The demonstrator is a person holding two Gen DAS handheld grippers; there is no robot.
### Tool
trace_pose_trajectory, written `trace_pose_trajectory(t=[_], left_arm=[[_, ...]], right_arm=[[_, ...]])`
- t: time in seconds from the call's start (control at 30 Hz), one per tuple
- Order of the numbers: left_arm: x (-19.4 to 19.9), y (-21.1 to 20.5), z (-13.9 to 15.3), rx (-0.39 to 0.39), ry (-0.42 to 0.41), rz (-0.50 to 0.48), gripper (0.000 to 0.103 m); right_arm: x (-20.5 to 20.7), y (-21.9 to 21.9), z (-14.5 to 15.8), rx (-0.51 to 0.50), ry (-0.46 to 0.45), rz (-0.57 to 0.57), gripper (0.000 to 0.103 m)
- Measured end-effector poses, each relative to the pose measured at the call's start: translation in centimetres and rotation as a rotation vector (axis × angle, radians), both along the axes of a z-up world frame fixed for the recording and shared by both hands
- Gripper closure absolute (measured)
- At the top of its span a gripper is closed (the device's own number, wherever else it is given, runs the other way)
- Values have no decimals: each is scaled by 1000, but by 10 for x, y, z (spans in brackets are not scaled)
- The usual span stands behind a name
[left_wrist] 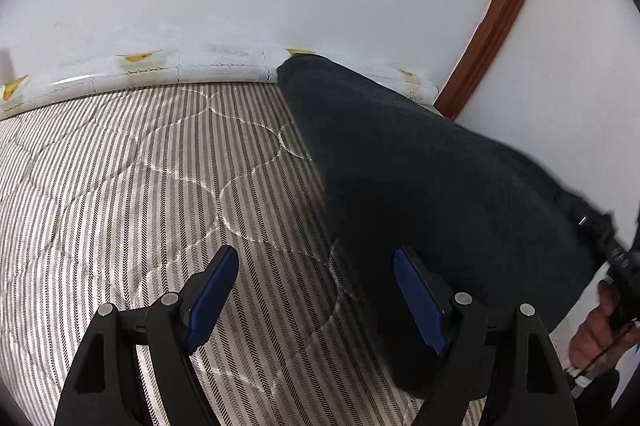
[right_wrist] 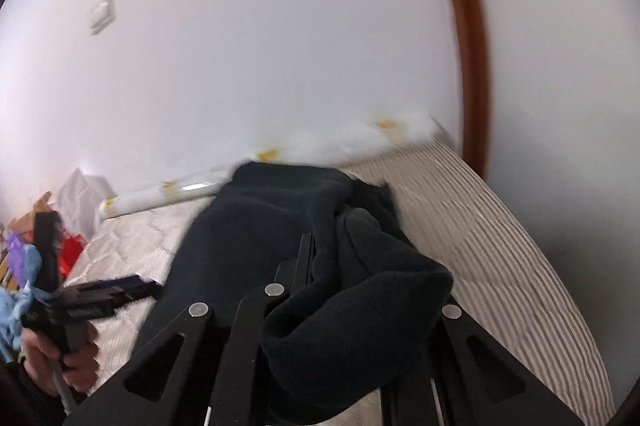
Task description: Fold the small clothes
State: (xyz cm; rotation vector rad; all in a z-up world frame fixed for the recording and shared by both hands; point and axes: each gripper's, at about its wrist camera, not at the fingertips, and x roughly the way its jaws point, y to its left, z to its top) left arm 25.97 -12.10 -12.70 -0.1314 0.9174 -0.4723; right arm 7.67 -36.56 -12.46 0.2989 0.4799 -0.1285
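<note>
Folding the dark fleece garment (left_wrist: 420, 178), spread on the striped mattress (left_wrist: 120, 186) by the white wall. Seems early in the fold. Next: bring the lifted end over the rest, flat and even. Right gripper (right_wrist: 320, 258) pinched shut on a bunched end of the garment. Left gripper (left_wrist: 316, 290) wide open beside the garment, holding nothing.

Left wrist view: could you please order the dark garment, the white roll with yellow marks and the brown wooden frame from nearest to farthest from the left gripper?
1. Dark garment, beside the right finger.
2. White roll, along the mattress's far edge.
3. Brown wooden frame, upper right on the wall.
</note>
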Motion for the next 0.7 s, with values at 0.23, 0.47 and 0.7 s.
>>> trace_pose_trajectory(t=[0.23,0.47,0.7], left_arm=[[9,-6,-4,9,6,-5,24],[27,-8,4,24,-16,14,24],[45,-11,15,42,-45,36,24]], right_arm=[[5,-31,-57,54,194,-45,63],[-11,-47,-10,-66,131,-81,53],[55,-38,3,-21,168,82,53]])
